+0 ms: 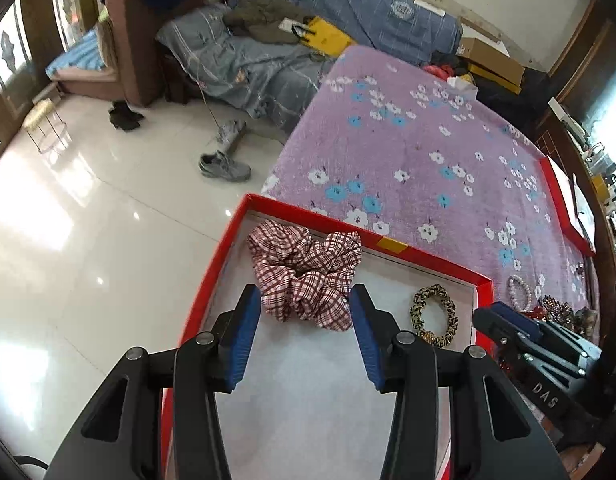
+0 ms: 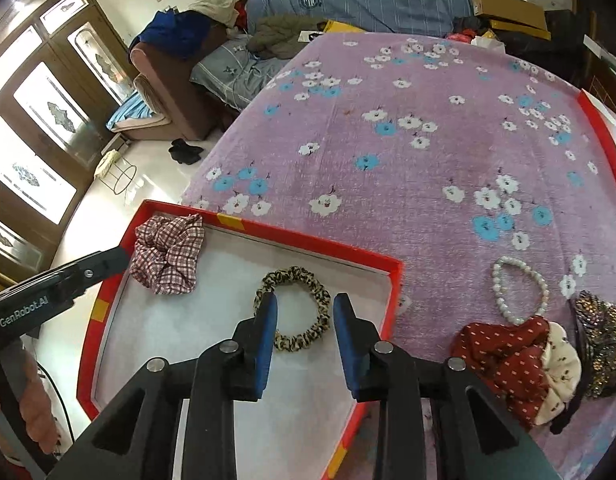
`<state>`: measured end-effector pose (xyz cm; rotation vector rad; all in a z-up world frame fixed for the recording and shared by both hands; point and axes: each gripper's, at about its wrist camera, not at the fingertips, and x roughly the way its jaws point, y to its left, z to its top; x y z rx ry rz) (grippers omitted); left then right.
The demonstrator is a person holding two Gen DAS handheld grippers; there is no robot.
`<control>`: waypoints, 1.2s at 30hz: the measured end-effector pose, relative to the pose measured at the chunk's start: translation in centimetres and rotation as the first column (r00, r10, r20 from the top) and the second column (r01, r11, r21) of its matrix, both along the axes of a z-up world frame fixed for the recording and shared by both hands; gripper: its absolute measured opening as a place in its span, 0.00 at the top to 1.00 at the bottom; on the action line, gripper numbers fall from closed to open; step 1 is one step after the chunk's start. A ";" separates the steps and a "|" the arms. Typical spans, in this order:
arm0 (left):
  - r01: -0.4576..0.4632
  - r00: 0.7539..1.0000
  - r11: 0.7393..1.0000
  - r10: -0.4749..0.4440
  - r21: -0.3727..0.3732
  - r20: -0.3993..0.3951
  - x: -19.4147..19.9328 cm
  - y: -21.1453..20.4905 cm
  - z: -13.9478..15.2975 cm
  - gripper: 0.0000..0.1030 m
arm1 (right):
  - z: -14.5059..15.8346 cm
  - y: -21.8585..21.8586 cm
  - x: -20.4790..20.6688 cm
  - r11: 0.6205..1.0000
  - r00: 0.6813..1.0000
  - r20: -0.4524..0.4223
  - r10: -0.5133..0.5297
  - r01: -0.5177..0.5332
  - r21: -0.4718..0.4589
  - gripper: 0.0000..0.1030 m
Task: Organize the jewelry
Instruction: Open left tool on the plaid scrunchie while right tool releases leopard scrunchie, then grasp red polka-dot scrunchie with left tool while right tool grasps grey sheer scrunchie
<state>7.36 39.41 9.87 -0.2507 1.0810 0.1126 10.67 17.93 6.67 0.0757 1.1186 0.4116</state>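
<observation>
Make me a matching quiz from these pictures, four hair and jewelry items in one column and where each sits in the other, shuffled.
Column one:
1. plaid scrunchie
2. leopard-print scrunchie
3. pearl bracelet
4. red dotted scrunchie

Column two:
A. on the purple floral cloth, just outside the red box's right wall
B. in the far left corner of the box
C. on the cloth, nearest the camera, beside a sequined piece
D. in the box, between the open fingers of the right tool

Pairs: 1-B, 2-D, 3-A, 4-C
</observation>
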 end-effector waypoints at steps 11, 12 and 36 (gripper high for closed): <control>-0.085 0.987 0.965 0.047 0.247 0.156 -6.2 -4.4 4.7 0.41 | 2.6 -7.3 -6.3 1.000 0.999 0.041 -0.002 0.001 0.016 0.62; -0.089 0.985 0.962 0.047 0.257 0.164 -6.6 -5.1 4.9 0.40 | 2.7 -8.4 -7.1 1.000 0.999 0.042 -0.009 0.008 0.014 0.62; 0.128 0.988 0.981 -0.139 0.143 0.068 -8.3 -23.9 2.9 0.40 | 0.1 -33.4 -16.9 0.940 0.940 -0.005 -0.340 0.340 0.001 0.62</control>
